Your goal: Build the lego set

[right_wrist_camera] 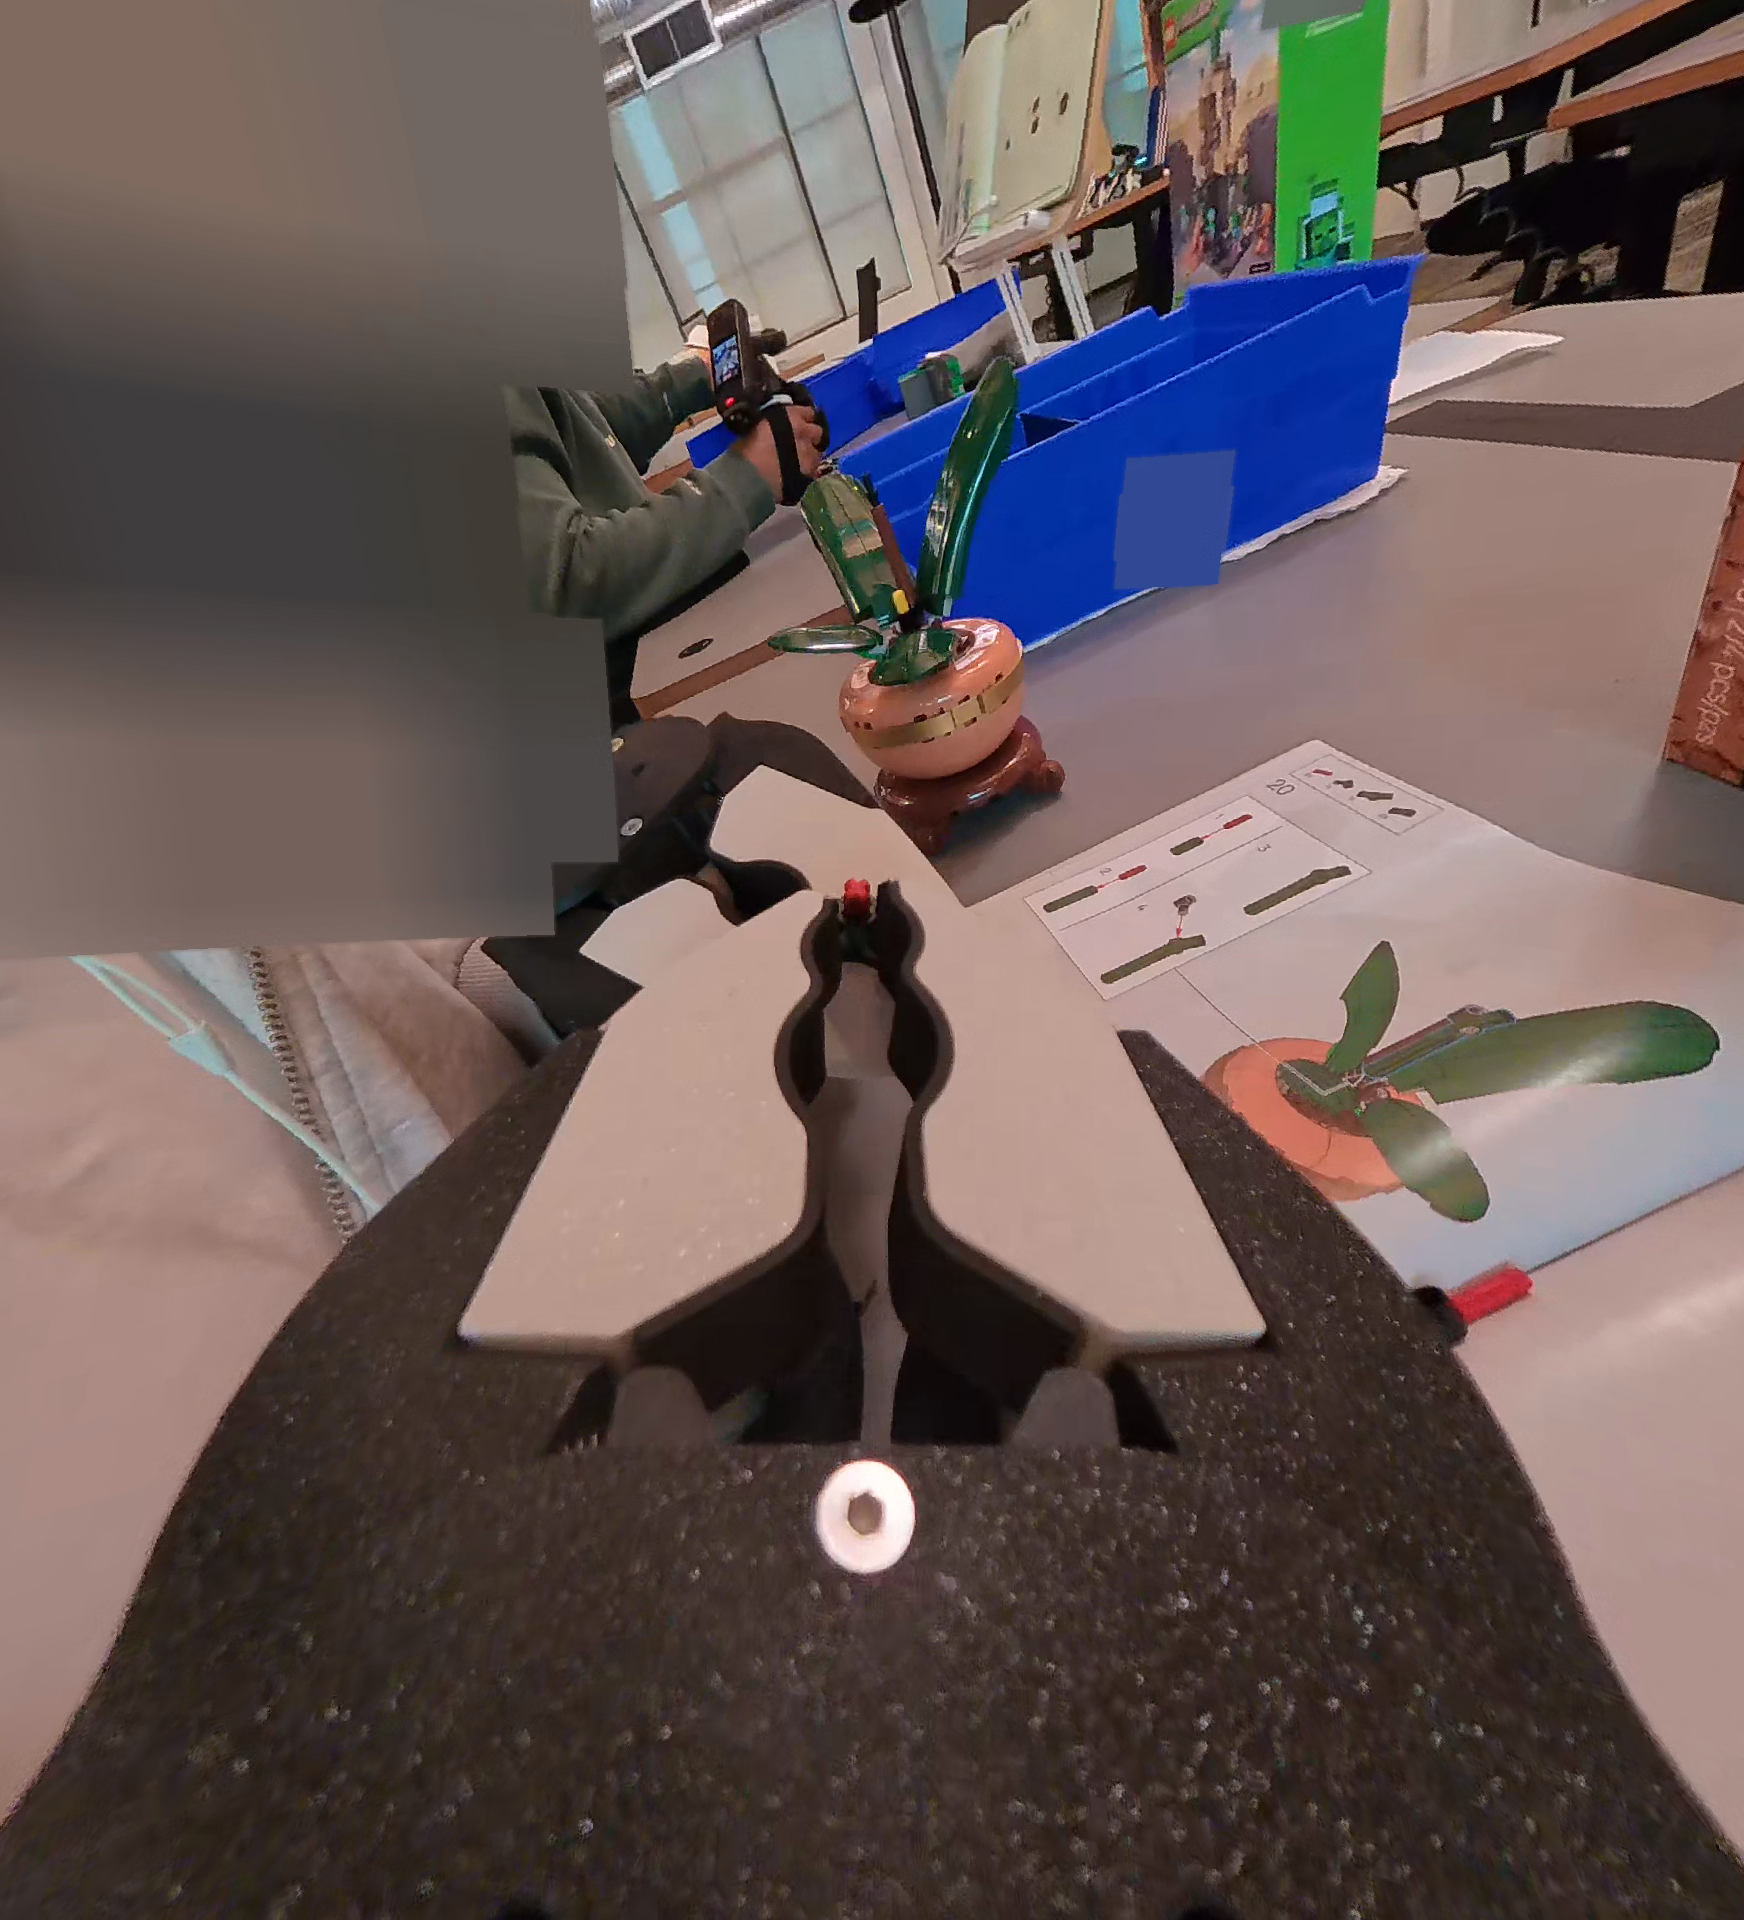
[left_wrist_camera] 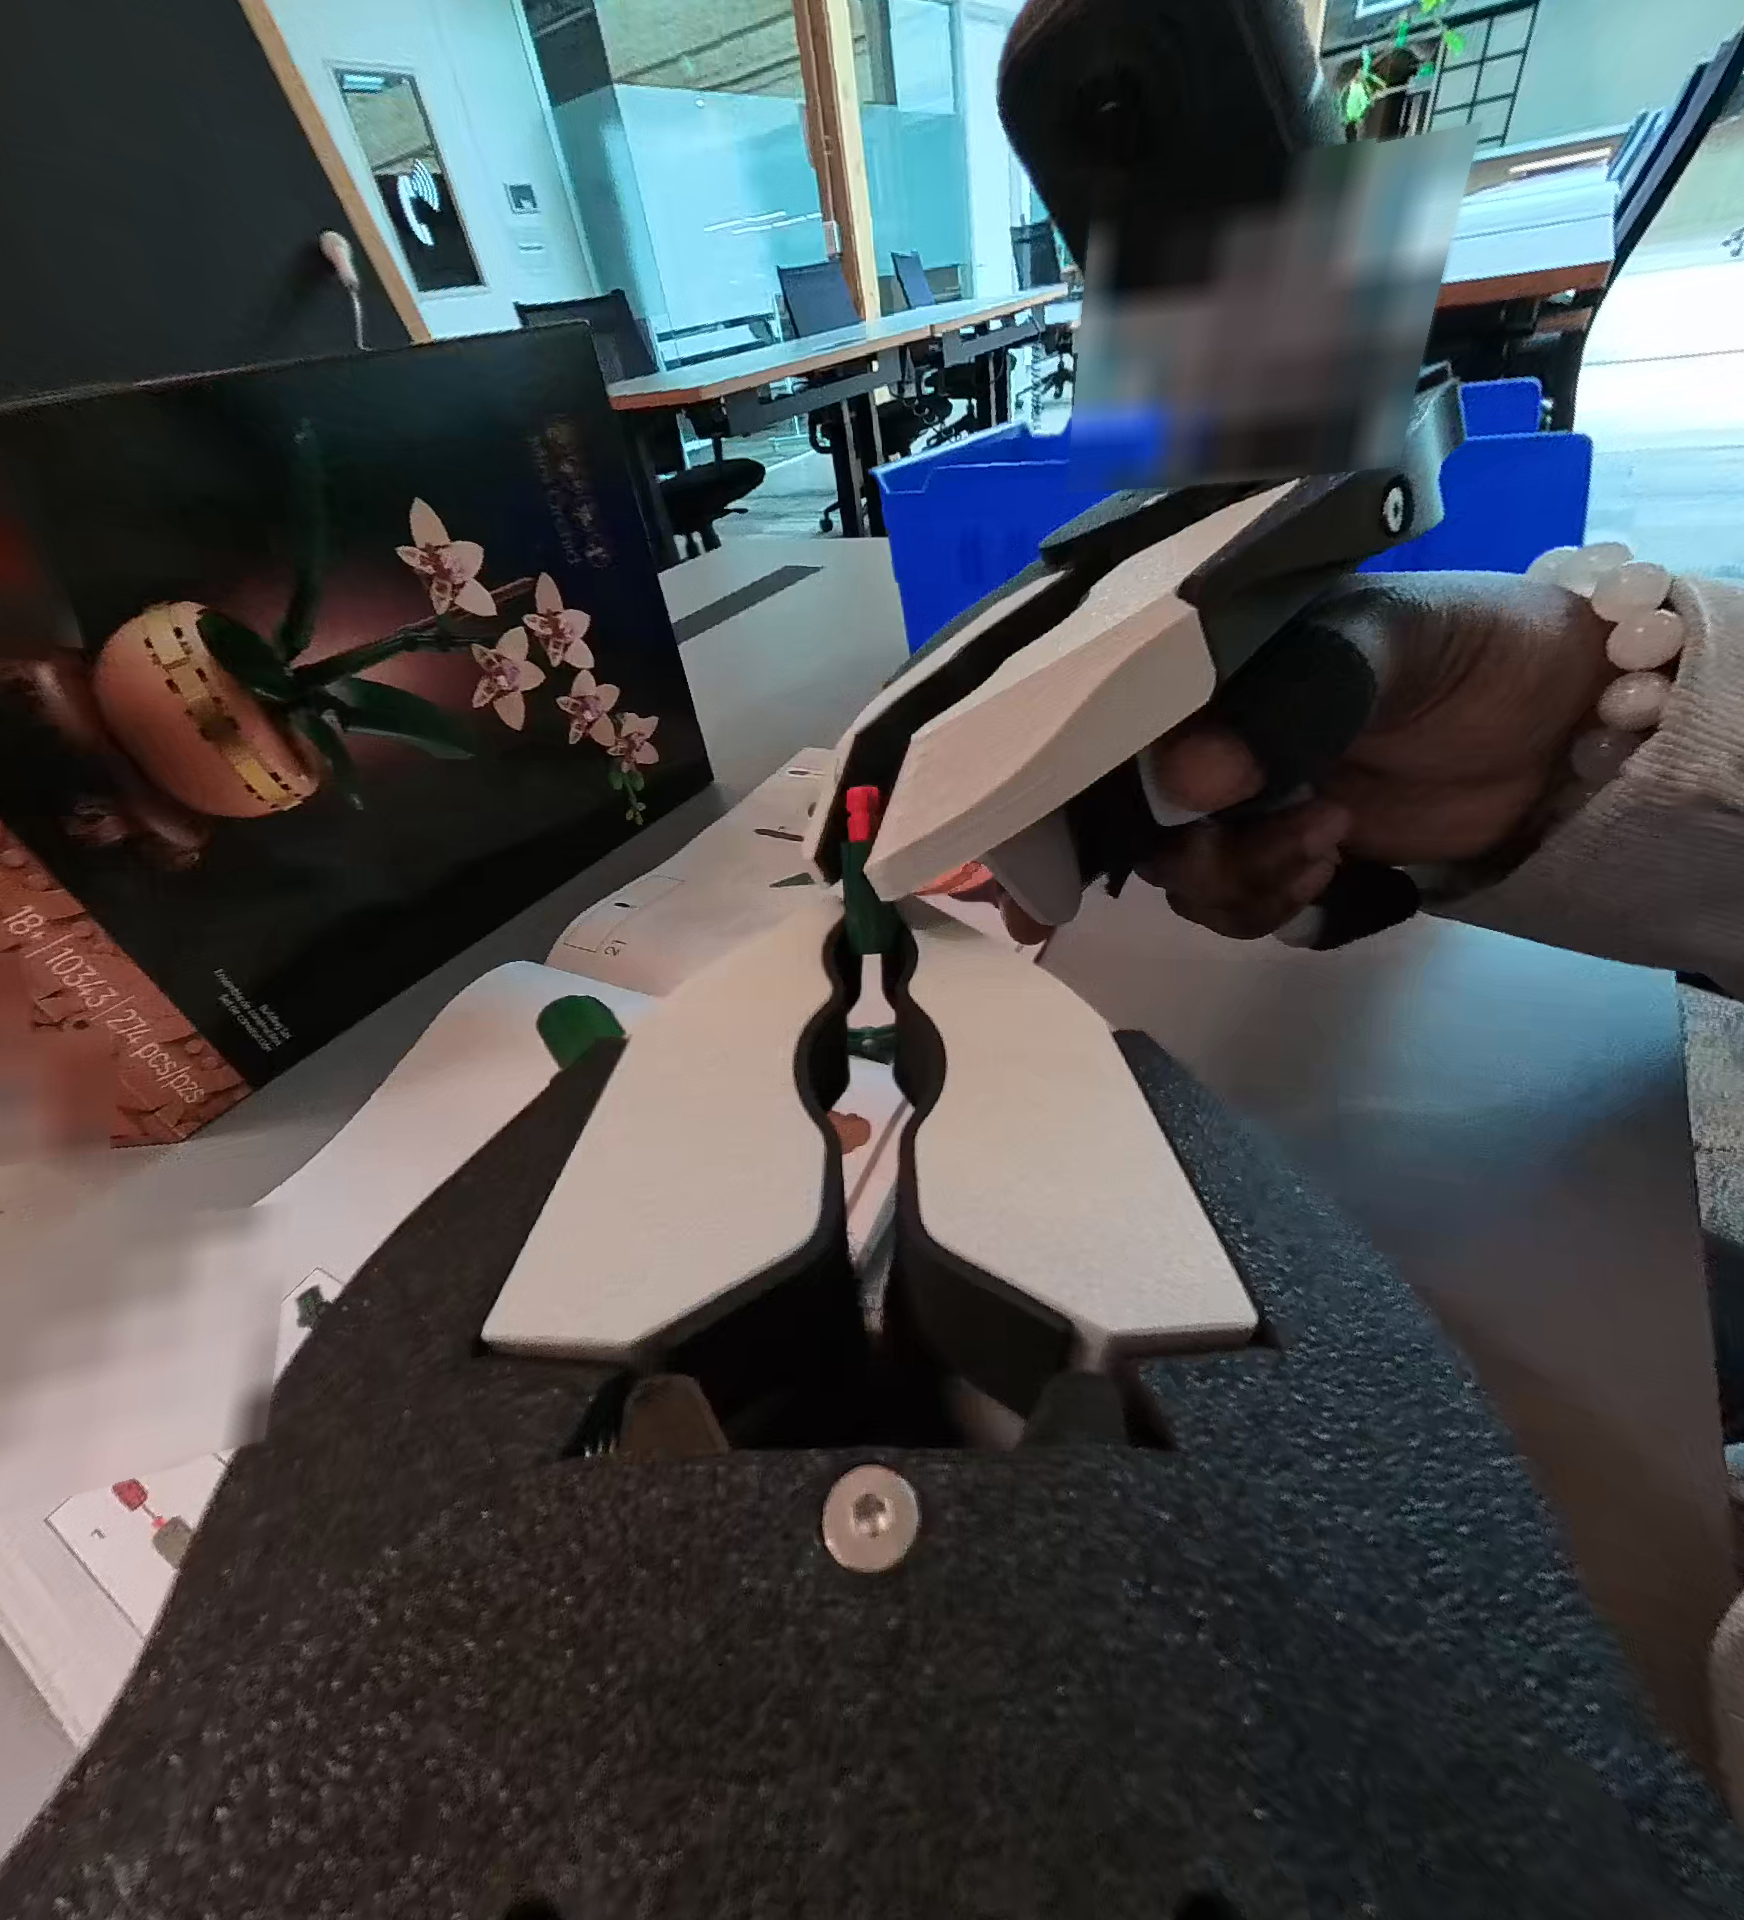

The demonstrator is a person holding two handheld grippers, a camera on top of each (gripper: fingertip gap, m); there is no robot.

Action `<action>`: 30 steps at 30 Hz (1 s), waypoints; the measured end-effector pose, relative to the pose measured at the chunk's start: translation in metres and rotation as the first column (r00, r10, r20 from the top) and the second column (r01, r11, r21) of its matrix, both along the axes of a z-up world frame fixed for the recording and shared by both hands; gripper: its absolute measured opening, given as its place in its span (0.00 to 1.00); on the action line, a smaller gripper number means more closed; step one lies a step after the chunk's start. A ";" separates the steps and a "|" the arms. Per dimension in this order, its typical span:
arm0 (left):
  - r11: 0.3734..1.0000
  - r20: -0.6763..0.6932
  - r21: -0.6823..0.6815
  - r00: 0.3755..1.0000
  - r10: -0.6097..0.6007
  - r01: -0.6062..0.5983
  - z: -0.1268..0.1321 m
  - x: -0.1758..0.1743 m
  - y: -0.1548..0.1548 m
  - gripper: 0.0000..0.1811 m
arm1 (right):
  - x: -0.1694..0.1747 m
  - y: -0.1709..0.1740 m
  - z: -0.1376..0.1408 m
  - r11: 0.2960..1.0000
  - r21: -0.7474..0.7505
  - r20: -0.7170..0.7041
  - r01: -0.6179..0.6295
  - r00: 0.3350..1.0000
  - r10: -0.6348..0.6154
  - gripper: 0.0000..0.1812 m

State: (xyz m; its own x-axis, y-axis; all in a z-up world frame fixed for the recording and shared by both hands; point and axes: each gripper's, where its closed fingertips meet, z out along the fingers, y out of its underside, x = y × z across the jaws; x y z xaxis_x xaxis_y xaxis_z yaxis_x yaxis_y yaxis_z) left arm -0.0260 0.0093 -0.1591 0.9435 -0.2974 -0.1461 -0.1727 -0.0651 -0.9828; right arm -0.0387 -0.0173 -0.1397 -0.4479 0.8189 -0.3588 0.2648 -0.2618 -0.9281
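My left gripper (left_wrist_camera: 870, 925) is shut on the lower end of a dark green stem piece (left_wrist_camera: 863, 899), held upright above the table. My right gripper (left_wrist_camera: 847, 831) comes in from the right and is shut on a red pin (left_wrist_camera: 861, 808) at the stem's top. In the right wrist view the right gripper (right_wrist_camera: 855, 906) pinches the red pin (right_wrist_camera: 855, 894), with the left gripper's fingers (right_wrist_camera: 795, 821) just behind. The partly built orchid pot (right_wrist_camera: 935, 707) with green leaves stands on a brown base beyond.
The open instruction booklet (right_wrist_camera: 1367, 987) lies to the right, with a loose red pin (right_wrist_camera: 1486, 1294) at its near edge. The set's box (left_wrist_camera: 276, 675) stands at the left. Blue bins (right_wrist_camera: 1211, 436) sit behind. A green piece (left_wrist_camera: 577, 1023) lies on the booklet. A person in green (right_wrist_camera: 619, 499) holds a camera. Both grippers' tips are close together, under 4 cm apart.
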 end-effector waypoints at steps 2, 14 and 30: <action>1.000 -0.015 -0.012 1.000 -0.005 0.005 -0.002 0.003 0.001 0.01 | 0.003 0.002 -0.002 1.000 0.005 -0.002 0.004 1.000 -0.004 0.04; 0.999 0.011 -0.042 1.000 -0.013 0.013 -0.009 0.007 0.006 0.01 | 0.009 0.009 -0.006 0.999 0.007 -0.024 0.037 0.999 -0.036 0.04; 0.999 0.009 -0.046 1.000 -0.001 0.002 -0.013 0.003 0.006 0.08 | 0.009 0.017 -0.007 0.993 -0.097 -0.009 0.061 0.998 -0.062 0.03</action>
